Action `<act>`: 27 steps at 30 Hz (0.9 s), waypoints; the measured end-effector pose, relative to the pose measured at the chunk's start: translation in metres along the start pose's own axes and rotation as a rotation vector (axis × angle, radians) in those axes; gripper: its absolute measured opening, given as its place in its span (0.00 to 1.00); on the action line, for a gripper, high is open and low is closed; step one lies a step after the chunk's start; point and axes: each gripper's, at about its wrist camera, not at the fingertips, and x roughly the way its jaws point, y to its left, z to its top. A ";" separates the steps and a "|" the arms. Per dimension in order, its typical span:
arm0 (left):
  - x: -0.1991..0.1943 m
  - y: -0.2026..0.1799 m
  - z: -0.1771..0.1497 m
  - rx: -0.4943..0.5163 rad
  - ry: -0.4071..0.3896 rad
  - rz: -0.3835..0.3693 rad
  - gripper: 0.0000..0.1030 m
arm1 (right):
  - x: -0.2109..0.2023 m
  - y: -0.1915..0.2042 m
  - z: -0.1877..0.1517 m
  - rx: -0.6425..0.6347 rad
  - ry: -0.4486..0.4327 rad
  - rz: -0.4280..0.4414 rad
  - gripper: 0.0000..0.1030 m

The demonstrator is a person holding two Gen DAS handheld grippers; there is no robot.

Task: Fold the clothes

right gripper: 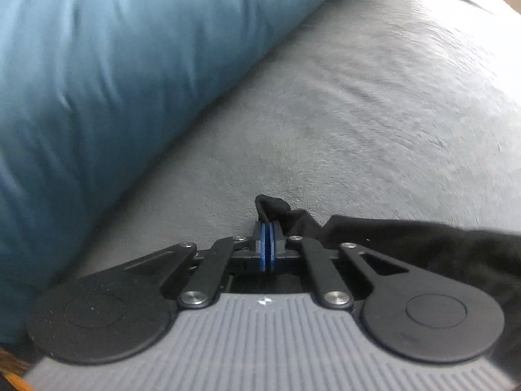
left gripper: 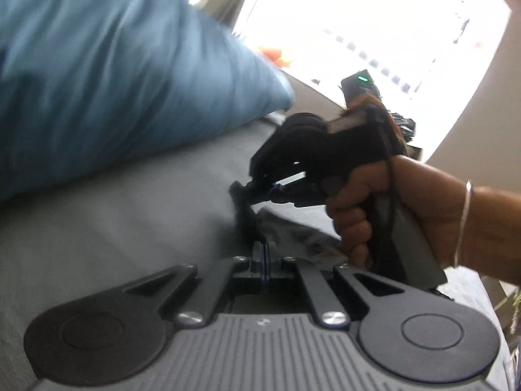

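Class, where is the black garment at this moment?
In the right wrist view, the black garment lies lower right on the grey bed cover, its edge pinched in the right gripper.

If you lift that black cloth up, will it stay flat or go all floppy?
Probably floppy: the black cloth bunches and folds where the right tool pinches it. It looks thin, so likely light. It would probably sag between that and the left tool.
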 end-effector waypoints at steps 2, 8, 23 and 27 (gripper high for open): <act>-0.009 -0.015 0.001 0.049 -0.015 -0.037 0.01 | -0.034 -0.024 -0.011 0.052 -0.068 0.054 0.01; -0.022 -0.076 -0.010 0.241 -0.030 -0.152 0.01 | -0.137 -0.096 -0.045 0.208 -0.274 0.213 0.01; -0.007 -0.136 -0.059 0.398 0.218 -0.230 0.36 | -0.164 -0.295 -0.192 0.618 -0.301 -0.015 0.07; 0.004 -0.119 -0.049 0.363 0.212 -0.152 0.38 | -0.186 -0.305 -0.206 0.635 -0.360 -0.005 0.07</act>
